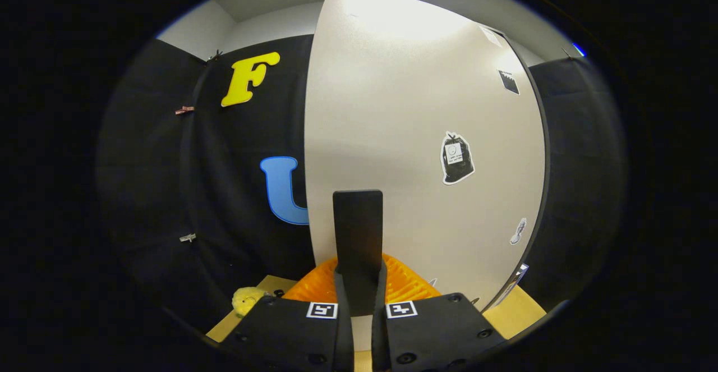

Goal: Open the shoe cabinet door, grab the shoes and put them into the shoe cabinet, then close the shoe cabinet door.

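The shoe cabinet's white door (404, 108) stands close in front of me, with a few stickers on its face. A black upright handle (357, 220) sticks out from the door's lower part. My gripper (359, 276) is shut on this handle, with one of the fingers (412, 285) pressing on each side of it. The door's left edge stands out against the black cloth wall. A dark line runs down its right edge. I cannot tell from here how far the door is swung.
A small yellow plush thing (247, 299) lies on the wooden floor board (519, 310), to the left of my fingers and near the cloth wall. Black cloth walls close in on both sides of the cabinet.
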Available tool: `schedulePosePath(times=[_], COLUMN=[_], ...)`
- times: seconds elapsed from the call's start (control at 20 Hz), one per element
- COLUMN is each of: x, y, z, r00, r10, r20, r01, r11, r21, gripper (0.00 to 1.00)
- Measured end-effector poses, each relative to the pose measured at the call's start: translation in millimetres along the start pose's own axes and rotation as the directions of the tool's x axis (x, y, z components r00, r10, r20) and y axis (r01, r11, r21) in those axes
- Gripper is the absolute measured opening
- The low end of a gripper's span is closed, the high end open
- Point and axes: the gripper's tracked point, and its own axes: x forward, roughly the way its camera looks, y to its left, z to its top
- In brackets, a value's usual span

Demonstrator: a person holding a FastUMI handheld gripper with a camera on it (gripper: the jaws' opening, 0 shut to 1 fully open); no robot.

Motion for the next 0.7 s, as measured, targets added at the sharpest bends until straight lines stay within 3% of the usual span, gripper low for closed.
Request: schedulePosePath(times=[0.7], x=[-88], y=[-47], z=[7], r00=[1.000], r10=[0.023], r20=[0.010], r01=[-0.023], r11=[1.000], r21=[-0.003], gripper=[0.16])
